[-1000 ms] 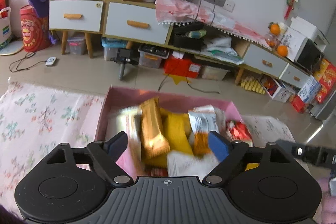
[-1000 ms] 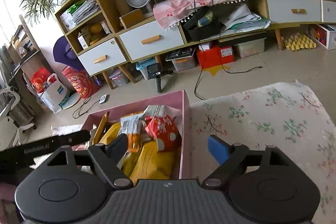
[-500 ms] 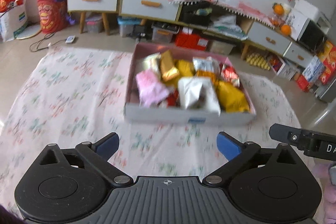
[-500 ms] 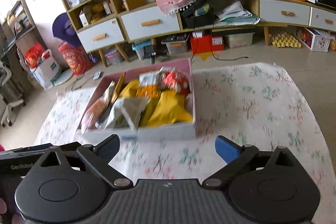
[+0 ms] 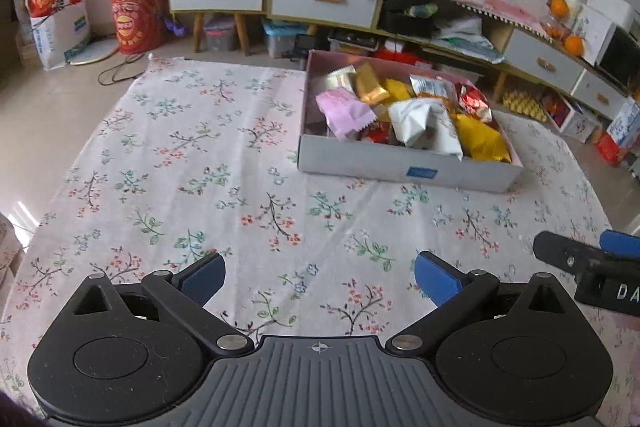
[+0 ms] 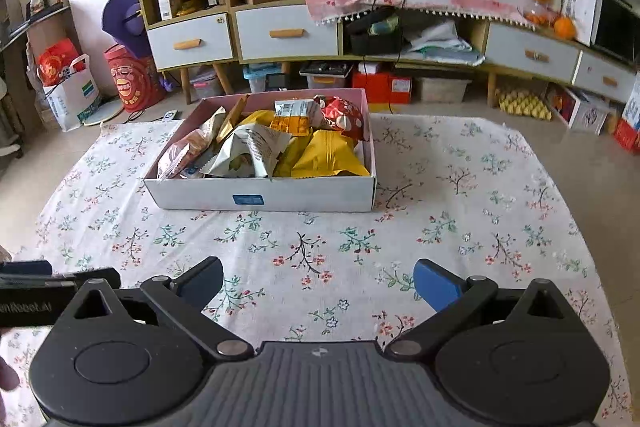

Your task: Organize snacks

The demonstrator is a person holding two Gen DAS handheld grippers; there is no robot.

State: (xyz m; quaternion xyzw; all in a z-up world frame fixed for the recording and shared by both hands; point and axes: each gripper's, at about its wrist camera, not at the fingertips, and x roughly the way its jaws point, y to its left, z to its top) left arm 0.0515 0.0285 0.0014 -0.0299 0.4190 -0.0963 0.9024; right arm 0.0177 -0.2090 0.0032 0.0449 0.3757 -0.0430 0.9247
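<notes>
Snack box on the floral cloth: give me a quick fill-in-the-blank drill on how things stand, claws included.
1. The snack packets lie inside the shallow white cardboard box with the ____ lining.
2. The box stands on a ____ -patterned cloth.
3. The left claw is open and holds ____.
4. The crumpled white packet lies to the ____ of the yellow foil packet in the right wrist view.

Missing words: pink; floral; nothing; left

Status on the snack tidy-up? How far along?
Done: the snack packets all sit in the box; none is loose on the floral cloth. In hand: nothing; left gripper and right gripper have just been opening, empty, short of the box. Left: apparently nothing.
</notes>
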